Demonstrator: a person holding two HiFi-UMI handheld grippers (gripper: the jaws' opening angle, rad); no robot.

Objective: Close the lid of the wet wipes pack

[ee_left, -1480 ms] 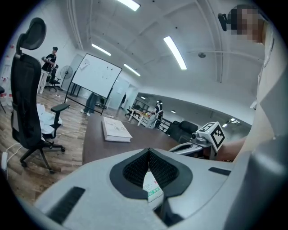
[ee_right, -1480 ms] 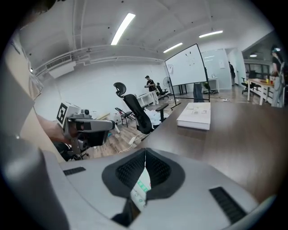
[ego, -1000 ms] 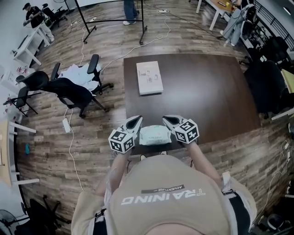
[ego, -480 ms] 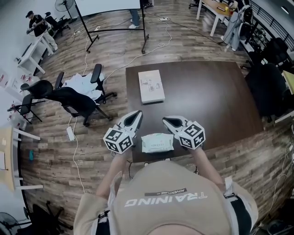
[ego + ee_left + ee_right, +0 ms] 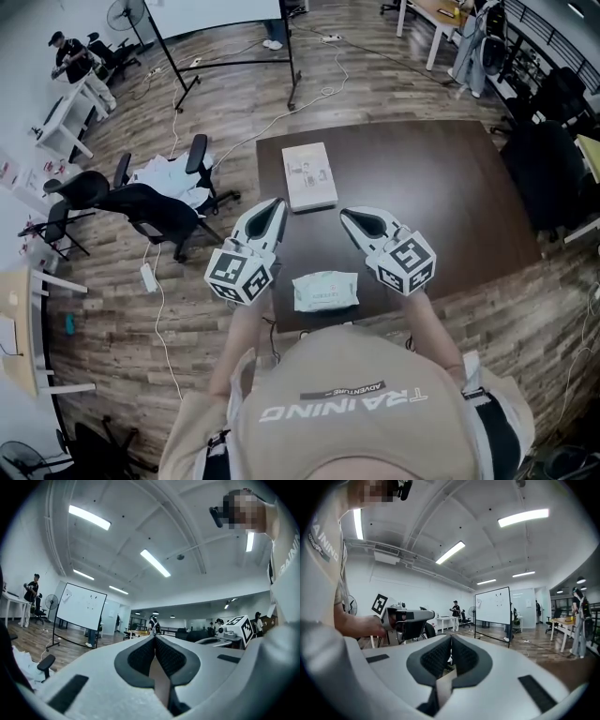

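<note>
Here, the pillowy wet wipes pack (image 5: 324, 291) lies on a smooth table (image 5: 441, 187).

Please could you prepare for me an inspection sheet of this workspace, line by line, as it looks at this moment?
Surface: dark brown table, mostly bare.
Job's things: wet wipes pack lies flat at the table's near edge; whether its lid is fully closed cannot be told.
Clutter: one white flat box toward the table's far left.
Grippers: left gripper and right gripper both shut and empty, one on each side of the pack, apart from it.
Cables: power strip with a white cable on the floor left of the table.
Surroundings: office chairs, whiteboard, people at distant desks.
</note>
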